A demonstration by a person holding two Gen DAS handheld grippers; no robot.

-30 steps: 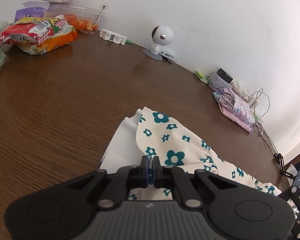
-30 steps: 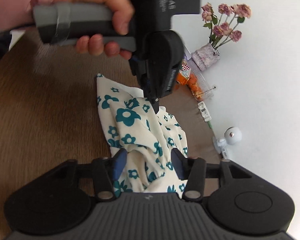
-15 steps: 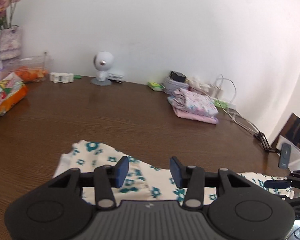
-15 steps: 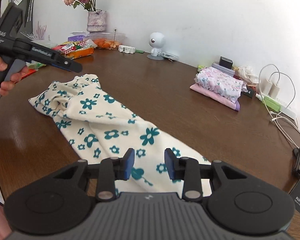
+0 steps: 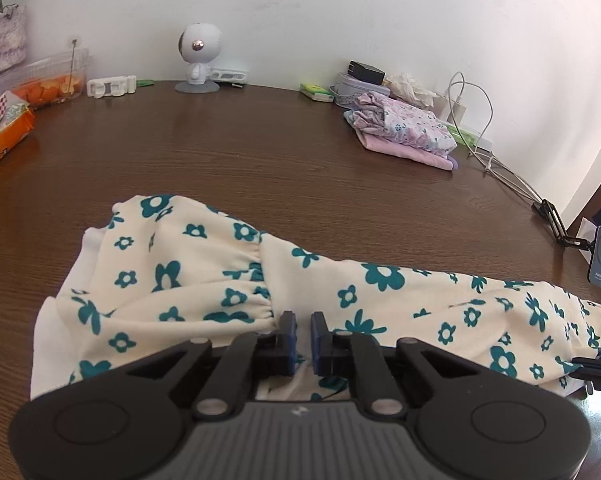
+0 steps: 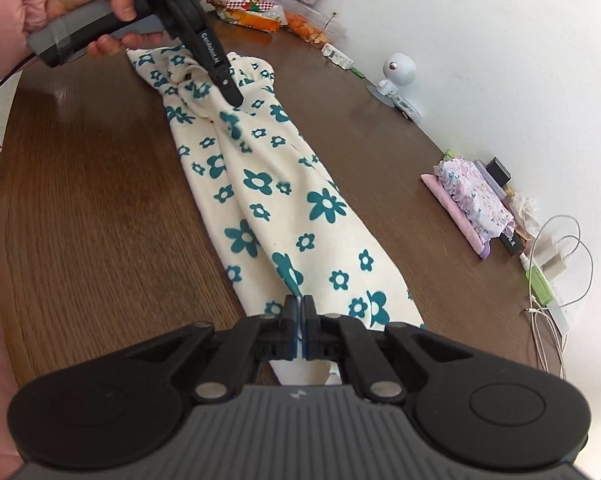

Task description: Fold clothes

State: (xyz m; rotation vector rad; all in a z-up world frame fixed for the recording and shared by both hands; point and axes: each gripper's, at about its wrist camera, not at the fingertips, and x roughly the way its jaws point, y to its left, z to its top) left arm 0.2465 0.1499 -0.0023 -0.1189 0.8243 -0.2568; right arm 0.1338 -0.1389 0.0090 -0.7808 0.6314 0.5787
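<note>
Floral garment (image 6: pixel 268 200) lies stretched out lengthwise on the surface (image 6: pixel 100 208). Left tongs (image 5: pixel 303 330) clenched on its gathered end, right tongs (image 6: pixel 299 312) clenched on the opposite end. Folded pink clothes (image 5: pixel 400 130) sit well apart, near the wall.
</note>
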